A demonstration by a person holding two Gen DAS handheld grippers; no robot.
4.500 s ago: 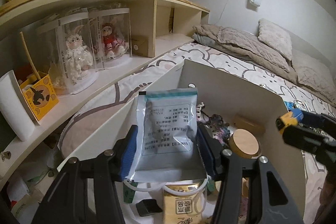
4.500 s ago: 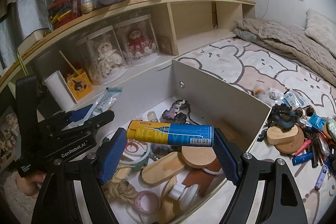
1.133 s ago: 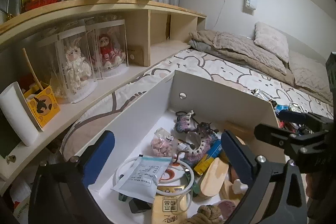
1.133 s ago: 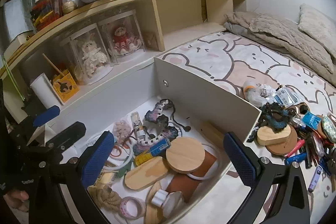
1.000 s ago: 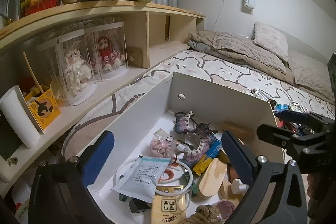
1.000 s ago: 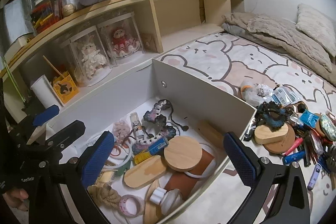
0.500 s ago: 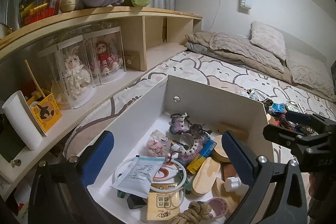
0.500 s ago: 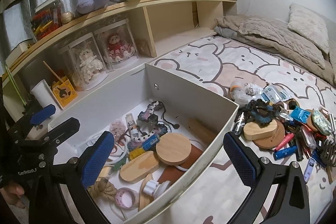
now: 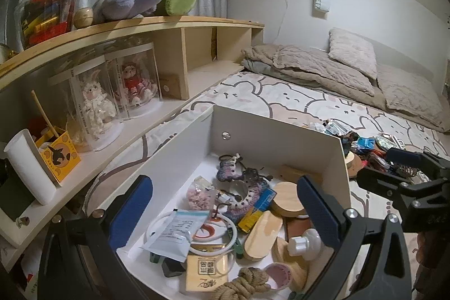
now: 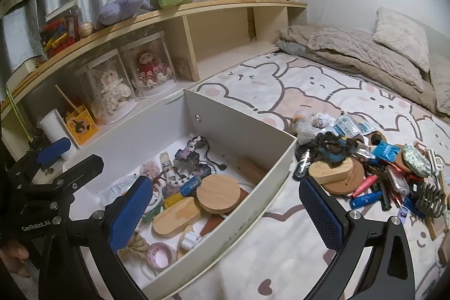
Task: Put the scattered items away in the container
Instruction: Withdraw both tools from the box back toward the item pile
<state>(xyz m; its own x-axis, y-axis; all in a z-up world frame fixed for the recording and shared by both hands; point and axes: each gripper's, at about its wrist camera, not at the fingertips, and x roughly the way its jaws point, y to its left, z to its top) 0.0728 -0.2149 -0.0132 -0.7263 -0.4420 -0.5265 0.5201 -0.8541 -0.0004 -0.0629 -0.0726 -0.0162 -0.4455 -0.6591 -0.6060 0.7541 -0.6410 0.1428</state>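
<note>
Left tool [image 9: 225,211] spread wide, empty, over white container [image 9: 275,131]; packet [image 9: 175,229] and wooden lids below its fingers. Right tool [image 10: 226,208] also gaping, empty, straddling container's near right wall [image 10: 253,201]. Scattered pile [image 10: 374,173] on bed, ahead-right of right tool, just past container corner. Bare bedsheet [image 10: 281,238] directly below right tool. Shelf [image 9: 168,108] flanks container's left edge.

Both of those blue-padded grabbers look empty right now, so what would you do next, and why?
Probably swing the right gripper, open and empty, toward the scattered pile on the bunny-print bedsheet and take the round wooden disc at its near edge. The white open-top box already holds many items; that pile remains outside.
</note>
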